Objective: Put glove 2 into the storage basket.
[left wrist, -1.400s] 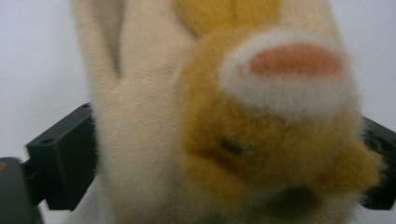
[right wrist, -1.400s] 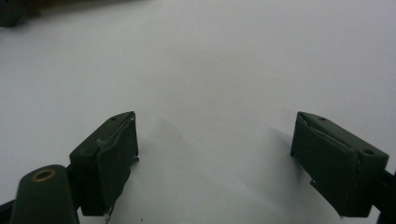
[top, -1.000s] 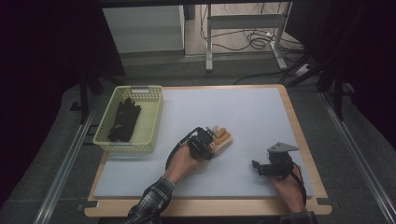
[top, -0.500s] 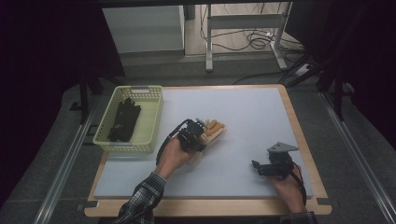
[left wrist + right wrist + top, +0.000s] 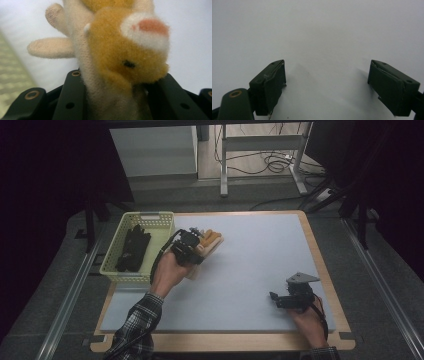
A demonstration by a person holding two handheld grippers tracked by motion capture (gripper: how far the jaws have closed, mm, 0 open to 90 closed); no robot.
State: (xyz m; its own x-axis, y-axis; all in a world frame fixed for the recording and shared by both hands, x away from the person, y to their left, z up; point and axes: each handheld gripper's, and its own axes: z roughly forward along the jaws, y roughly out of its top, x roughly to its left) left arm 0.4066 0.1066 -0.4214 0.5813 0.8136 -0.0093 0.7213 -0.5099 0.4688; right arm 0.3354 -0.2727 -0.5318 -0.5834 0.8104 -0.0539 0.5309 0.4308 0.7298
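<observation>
An orange and cream plush toy (image 5: 210, 239) hangs a little above the pale blue mat (image 5: 260, 250), just right of the basket. My left gripper (image 5: 196, 250) is shut on its lower part. In the left gripper view the toy (image 5: 125, 47) stands up between the two black jaws with its pink-and-white snout at the top right, and the left gripper (image 5: 120, 82) presses on it from both sides. My right gripper (image 5: 275, 298) rests at the near right of the mat, open. In its own view the right gripper (image 5: 327, 75) has nothing between its fingers.
A pale yellow basket (image 5: 112, 270) sits at the left edge of the table with a black glove-like item (image 5: 132, 247) inside. The wooden table edge (image 5: 320, 265) frames the mat. Table legs and cables stand on the floor beyond.
My left gripper has lifted the plush toy and carried it away from me and to the left, toward the basket. The right gripper has stayed in place.
</observation>
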